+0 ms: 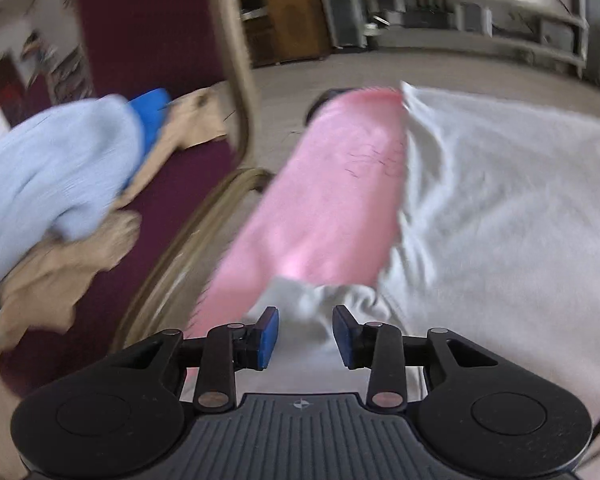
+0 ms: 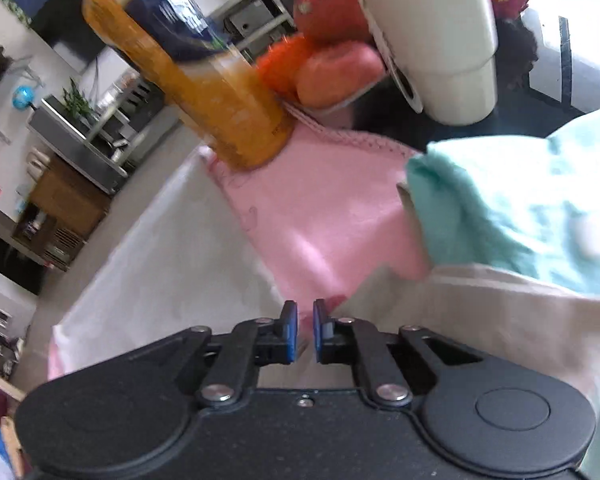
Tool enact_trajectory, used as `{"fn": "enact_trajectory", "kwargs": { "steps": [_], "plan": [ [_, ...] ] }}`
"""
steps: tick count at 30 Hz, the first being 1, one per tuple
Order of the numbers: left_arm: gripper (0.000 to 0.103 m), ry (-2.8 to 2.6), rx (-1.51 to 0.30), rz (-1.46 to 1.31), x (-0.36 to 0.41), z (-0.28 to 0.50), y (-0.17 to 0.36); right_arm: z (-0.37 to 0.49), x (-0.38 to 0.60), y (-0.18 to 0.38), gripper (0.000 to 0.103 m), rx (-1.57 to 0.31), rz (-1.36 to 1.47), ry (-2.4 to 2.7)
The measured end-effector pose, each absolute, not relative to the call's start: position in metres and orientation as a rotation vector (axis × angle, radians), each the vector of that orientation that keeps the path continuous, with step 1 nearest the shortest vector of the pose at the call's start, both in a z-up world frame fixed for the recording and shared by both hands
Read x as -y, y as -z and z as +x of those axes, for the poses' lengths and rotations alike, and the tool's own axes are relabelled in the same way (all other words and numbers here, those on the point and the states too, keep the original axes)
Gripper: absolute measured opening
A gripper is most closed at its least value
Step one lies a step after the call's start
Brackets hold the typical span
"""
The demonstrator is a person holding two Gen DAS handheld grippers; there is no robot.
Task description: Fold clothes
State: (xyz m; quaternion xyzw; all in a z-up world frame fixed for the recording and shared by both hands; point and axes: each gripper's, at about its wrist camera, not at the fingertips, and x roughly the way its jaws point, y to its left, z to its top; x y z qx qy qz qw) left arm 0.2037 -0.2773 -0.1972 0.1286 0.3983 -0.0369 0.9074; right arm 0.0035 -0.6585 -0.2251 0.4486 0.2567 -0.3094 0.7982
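Left tongs [image 1: 305, 334] open, bowl [image 2: 342, 102] holding fruit [image 2: 332, 62]

Bottle [image 2: 188, 64] on towel [image 2: 320, 208] (cup [image 2: 432, 36] to its right)

The right gripper [image 2: 305, 330] hangs low over a pink cloth [image 2: 320, 216], its blue-padded jaws nearly together with a narrow gap and nothing clearly pinched. A beige garment [image 2: 480, 312] lies beside the jaws, a mint-green cloth [image 2: 520, 200] partly over it. At the surface's far edge stand an orange bottle [image 2: 204, 80], fruit [image 2: 328, 52] and a white cup [image 2: 436, 36].
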Motion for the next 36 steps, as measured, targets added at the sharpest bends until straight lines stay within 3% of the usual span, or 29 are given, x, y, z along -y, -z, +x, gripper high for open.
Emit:
{"fn": "enact_trajectory", "kwargs": {
  "steps": [4,8,12,16,21,26,29,32,34,36],
  "plan": [
    [0.039,0.095,-0.831,0.175,0.247,0.174,0.170,-0.039,0.635,0.196,0.027,-0.463,1.012,0.556],
    [0.041,0.125,-0.863,0.139,0.218,0.132,0.162,-0.080,0.607,0.183,0.033,-0.436,0.973,0.447],
    [0.041,0.135,-0.957,0.067,0.208,0.110,0.156,-0.101,0.592,0.187,0.034,-0.472,0.999,0.448],
    [0.054,0.232,-0.883,0.093,0.224,0.095,0.141,-0.112,0.587,0.187,0.035,-0.477,0.970,0.462],
    [0.050,0.223,-0.824,0.270,0.239,0.085,0.162,-0.112,0.582,0.178,0.038,-0.482,0.889,0.537],
    [0.054,0.276,-0.868,0.167,0.231,0.090,0.160,-0.104,0.569,0.170,0.040,-0.496,0.803,0.532],
    [0.052,0.288,-0.911,0.179,0.238,0.092,0.170,-0.088,0.564,0.182,0.039,-0.562,0.780,0.471],
    [0.046,0.304,-0.942,0.222,0.249,0.090,0.182,-0.069,0.554,0.199,0.031,-0.670,0.757,0.411],
    [0.032,0.330,-0.950,0.251,0.260,0.089,0.189,-0.057,0.546,0.209,0.031,-0.753,0.739,0.376],
    [0.032,0.355,-0.958,0.279,0.270,0.087,0.195,-0.051,0.534,0.215,0.031,-0.797,0.712,0.318]
  ]
}}
